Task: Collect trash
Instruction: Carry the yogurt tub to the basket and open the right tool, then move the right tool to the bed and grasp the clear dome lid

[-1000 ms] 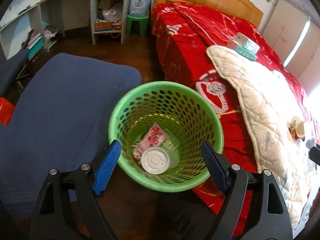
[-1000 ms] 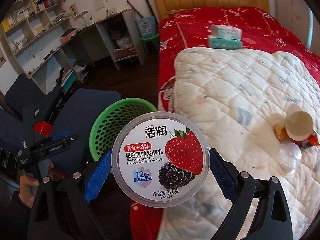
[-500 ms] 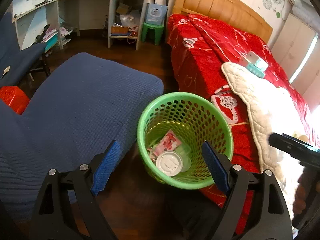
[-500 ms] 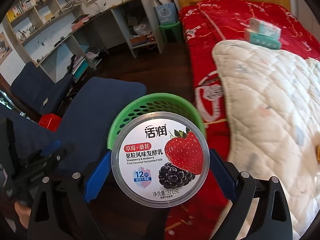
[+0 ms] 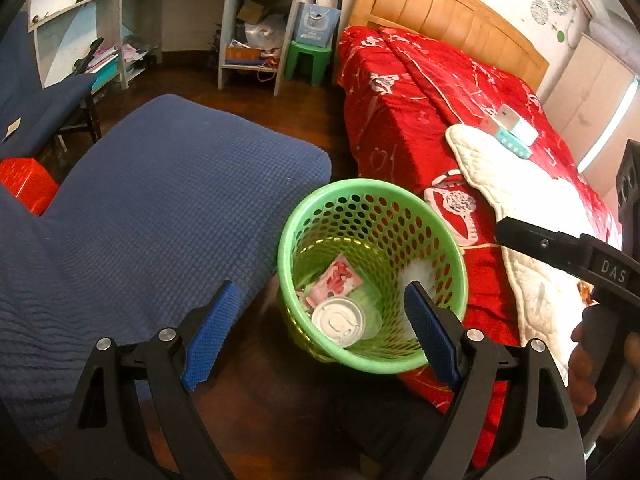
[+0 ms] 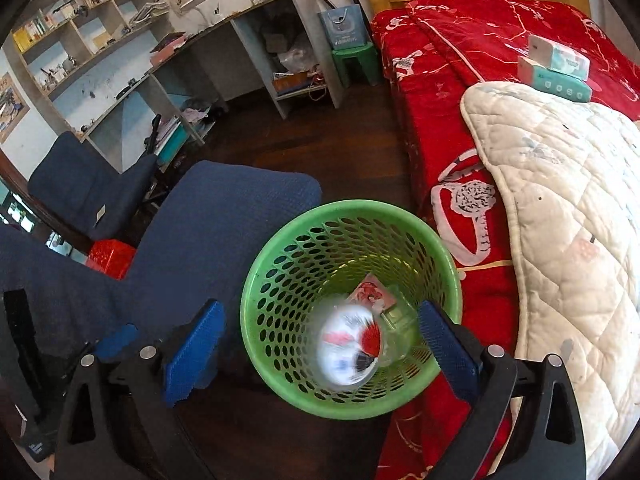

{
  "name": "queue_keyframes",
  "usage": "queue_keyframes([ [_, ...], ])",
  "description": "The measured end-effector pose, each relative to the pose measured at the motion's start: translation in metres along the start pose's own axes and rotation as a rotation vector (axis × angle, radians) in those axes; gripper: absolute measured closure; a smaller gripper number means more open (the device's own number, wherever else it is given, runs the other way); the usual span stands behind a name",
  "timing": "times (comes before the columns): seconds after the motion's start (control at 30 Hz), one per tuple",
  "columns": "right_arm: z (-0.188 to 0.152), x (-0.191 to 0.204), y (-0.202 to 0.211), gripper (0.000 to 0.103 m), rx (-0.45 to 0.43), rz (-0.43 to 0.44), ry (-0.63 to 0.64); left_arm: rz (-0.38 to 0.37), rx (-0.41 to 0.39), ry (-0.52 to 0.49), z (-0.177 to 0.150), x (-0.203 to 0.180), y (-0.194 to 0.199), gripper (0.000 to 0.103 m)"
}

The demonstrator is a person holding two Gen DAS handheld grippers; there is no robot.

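Note:
A green perforated trash basket [image 5: 448, 264] [image 6: 280, 264] stands on the floor beside the red bed. Inside it lie a white cup lid [image 5: 338, 320] and a pink wrapper [image 5: 336, 282]. In the right wrist view the strawberry yogurt tub [image 6: 350, 344] is a blur inside the basket, free of the fingers. My right gripper [image 6: 320, 340] is open and empty just above the basket rim. My left gripper [image 5: 320, 334] is open and empty, also above the basket. The right gripper's body [image 5: 568, 256] shows at the right of the left wrist view.
A blue cushion [image 5: 152, 216] lies left of the basket. The red bed [image 6: 460, 80] with a white quilt [image 6: 560, 208] and tissue packs [image 6: 556, 66] is on the right. A desk with shelves [image 6: 160, 60], a green stool [image 5: 308, 60] and a red box [image 5: 24, 184] stand behind.
My right gripper moved over the basket and opened. The yogurt tub left the fingers and is dropping into the basket. My left gripper drew back a little to the left.

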State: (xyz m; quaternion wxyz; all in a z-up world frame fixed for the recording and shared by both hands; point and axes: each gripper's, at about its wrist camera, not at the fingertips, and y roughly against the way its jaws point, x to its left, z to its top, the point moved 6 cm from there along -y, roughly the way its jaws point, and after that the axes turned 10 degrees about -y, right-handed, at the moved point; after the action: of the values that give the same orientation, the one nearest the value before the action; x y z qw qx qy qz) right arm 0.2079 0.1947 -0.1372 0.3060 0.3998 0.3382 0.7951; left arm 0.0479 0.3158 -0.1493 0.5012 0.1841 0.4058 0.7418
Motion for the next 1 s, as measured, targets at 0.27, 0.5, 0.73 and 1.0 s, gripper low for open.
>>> queue_keyframes([
  [0.27,-0.011,-0.028,0.026,0.009,-0.026,-0.039,-0.009,-0.014,-0.010,-0.024,0.001,-0.014,0.005,0.020],
  [0.5,-0.027,-0.071,0.066,0.009,-0.074,-0.070,-0.074,-0.039,-0.019,-0.067,0.004,-0.040,0.011,0.020],
  [0.73,-0.047,-0.129,0.112,0.009,-0.147,-0.186,-0.118,-0.077,-0.017,-0.126,0.005,-0.076,0.012,0.020],
  [1.0,-0.058,-0.210,0.161,0.009,-0.213,-0.317,-0.214,-0.126,0.001,-0.183,0.000,-0.118,0.009,0.020],
])
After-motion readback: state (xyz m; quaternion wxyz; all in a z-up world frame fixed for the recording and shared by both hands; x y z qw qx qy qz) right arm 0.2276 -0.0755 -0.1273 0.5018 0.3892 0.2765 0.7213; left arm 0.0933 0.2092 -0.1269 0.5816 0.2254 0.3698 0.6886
